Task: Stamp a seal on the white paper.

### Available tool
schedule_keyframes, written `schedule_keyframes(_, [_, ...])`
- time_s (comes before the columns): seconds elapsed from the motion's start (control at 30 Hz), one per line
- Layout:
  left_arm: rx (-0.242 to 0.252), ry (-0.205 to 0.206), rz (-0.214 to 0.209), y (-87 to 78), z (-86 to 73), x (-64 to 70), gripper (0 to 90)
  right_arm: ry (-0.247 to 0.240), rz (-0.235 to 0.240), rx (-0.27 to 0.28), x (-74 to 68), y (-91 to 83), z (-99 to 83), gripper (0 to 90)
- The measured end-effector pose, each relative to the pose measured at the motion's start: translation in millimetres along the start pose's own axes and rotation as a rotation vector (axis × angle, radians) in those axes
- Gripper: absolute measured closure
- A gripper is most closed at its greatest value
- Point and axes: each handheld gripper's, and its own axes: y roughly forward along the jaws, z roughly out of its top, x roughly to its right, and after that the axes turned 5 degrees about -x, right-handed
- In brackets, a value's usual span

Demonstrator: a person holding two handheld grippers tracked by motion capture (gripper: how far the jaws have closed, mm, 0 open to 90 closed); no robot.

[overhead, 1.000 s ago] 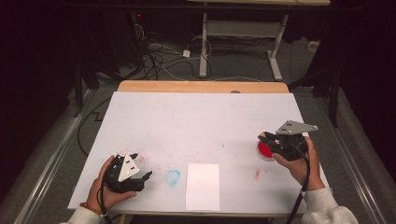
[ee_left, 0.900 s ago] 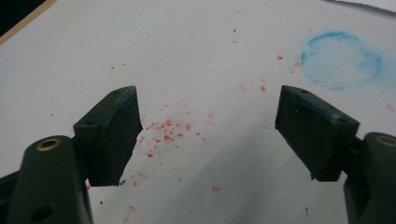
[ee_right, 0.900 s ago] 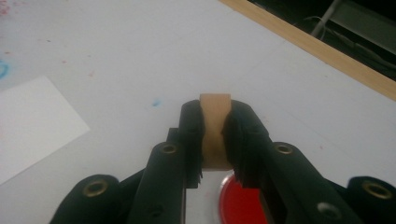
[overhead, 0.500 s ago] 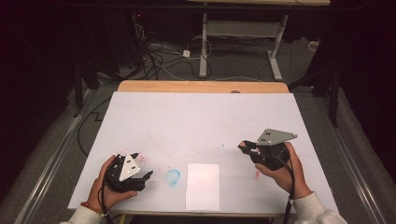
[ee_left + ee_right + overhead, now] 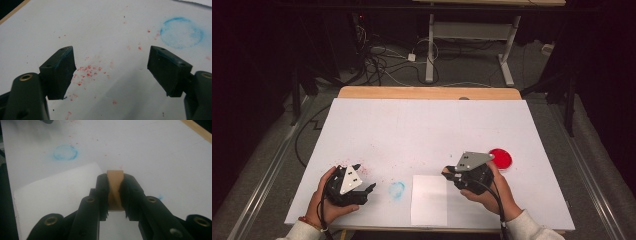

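Note:
My right gripper (image 5: 447, 173) is shut on a small tan wooden block (image 5: 115, 187), which stands upright between its jaws. It hovers at the right edge of a white sheet of paper (image 5: 429, 199), with the block's tip (image 5: 445, 171) just past the sheet's top right corner. A red disc (image 5: 501, 158) lies on the table behind that hand. My left gripper (image 5: 368, 192) rests near the table's front left, open, with nothing between its fingers (image 5: 60, 70). A blue ring stain (image 5: 396, 189) sits between the left gripper and the paper.
The table is covered in white sheeting (image 5: 427, 130) with red specks (image 5: 87, 71) near the left gripper. A wooden edge (image 5: 427, 93) shows at the far side. Cables and desk legs (image 5: 430, 45) are on the floor beyond.
My right gripper has moved left, away from the red disc and up to the paper's right edge, uncovering the disc. The left gripper has stayed put.

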Motion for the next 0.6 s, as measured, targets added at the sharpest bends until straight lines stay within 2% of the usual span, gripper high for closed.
schedule_keyframes(0.37, [-0.001,0.001,0.001,-0.4,-0.1,0.0,21.5,-0.045,0.07,-0.08,-20.1,36.7,4.0,76.6])
schedule_keyframes(0.6, [0.0,0.0,-0.001,-0.7,-0.6,-0.2,21.5,-0.066,0.091,-0.145,-27.2,56.7,0.9,76.6])
